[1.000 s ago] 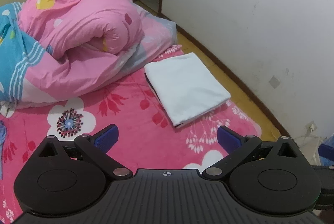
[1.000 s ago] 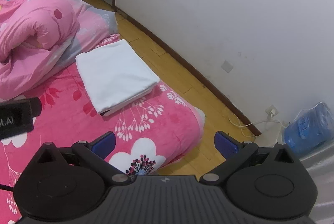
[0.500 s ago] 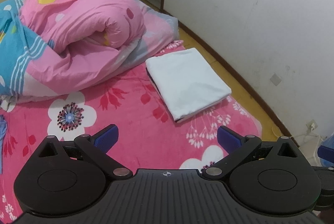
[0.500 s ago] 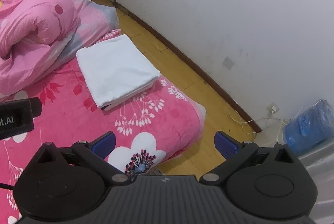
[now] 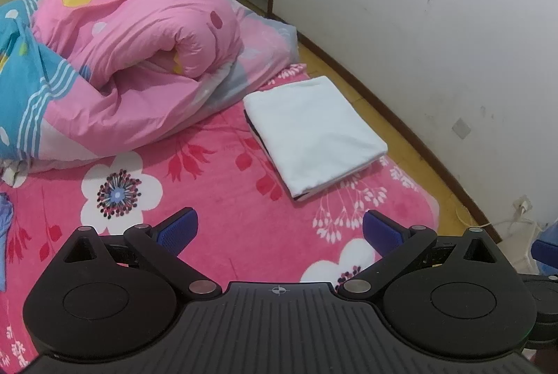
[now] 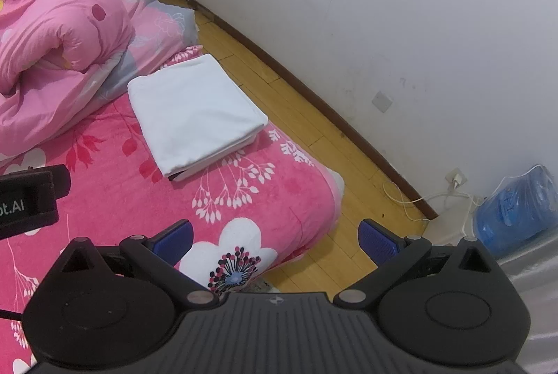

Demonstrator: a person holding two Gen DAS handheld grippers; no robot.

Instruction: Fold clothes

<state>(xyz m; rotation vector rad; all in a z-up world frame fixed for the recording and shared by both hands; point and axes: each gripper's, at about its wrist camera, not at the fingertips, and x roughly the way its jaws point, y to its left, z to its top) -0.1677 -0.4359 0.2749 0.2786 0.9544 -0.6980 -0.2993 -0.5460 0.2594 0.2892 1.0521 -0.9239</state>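
One folded white rectangular cloth (image 5: 314, 133) on pink floral bed (image 5: 216, 199), long axis running toward far wall, two tools, left tool (image 5: 279, 229) and right tool (image 6: 275, 236) both spread, empty.

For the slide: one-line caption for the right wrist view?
Open right claw above the pink floral bedspread; folded white garment lies flat ahead near the bed's edge.

Open pink bed (image 5: 223, 199) lies between the left hand-held gripper (image 5: 279, 229) and the folded white garment (image 5: 314, 133), nothing standing on that stretch; the bunched quilt (image 5: 139, 67) rises at the far left, touching the garment's far corner; in the right view the strip of wooden floor (image 6: 314, 116) between bed edge and wall (image 6: 418, 8) is bare, though cables (image 6: 411, 196) and a blue bag (image 6: 519, 210) crowd its near end.
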